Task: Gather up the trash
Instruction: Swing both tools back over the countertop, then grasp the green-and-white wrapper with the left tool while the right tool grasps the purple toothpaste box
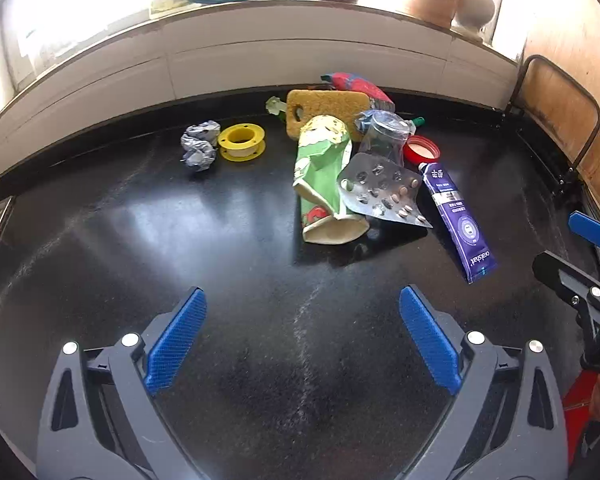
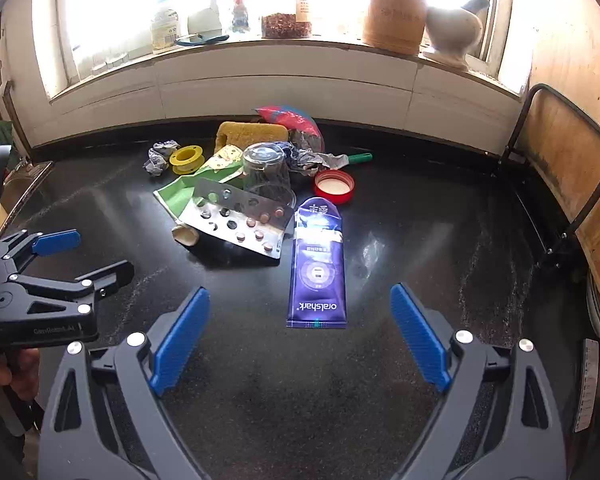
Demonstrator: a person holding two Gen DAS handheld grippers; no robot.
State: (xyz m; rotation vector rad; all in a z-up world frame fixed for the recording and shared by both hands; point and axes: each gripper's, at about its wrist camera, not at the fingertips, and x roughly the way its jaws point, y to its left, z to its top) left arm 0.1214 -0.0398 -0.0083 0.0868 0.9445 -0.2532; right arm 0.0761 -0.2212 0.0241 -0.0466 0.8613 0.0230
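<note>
A pile of trash lies on the black counter [image 1: 140, 240]: a purple toothpaste tube [image 1: 458, 220] [image 2: 318, 268], a silver pill blister [image 1: 384, 192] [image 2: 240, 222], a green carton [image 1: 324, 180] [image 2: 180, 196], a clear plastic cup [image 1: 382, 138] [image 2: 266, 172], a red lid [image 1: 420, 150] [image 2: 334, 187], crumpled foil [image 1: 198, 144] [image 2: 158, 158] and a yellow spool [image 1: 242, 142] [image 2: 186, 159]. My left gripper [image 1: 302, 312] is open and empty, short of the carton. My right gripper [image 2: 300, 312] is open and empty, its fingers either side of the tube's near end, above it.
A yellow sponge [image 1: 328, 112] [image 2: 252, 132] and a red-blue wrapper [image 1: 360, 86] [image 2: 292, 120] lie behind the pile. A windowsill [image 2: 260, 46] holds jars and a vase. A wooden chair back [image 2: 568, 168] stands at the right edge. The other gripper shows in each view [image 1: 580, 280] [image 2: 52, 276].
</note>
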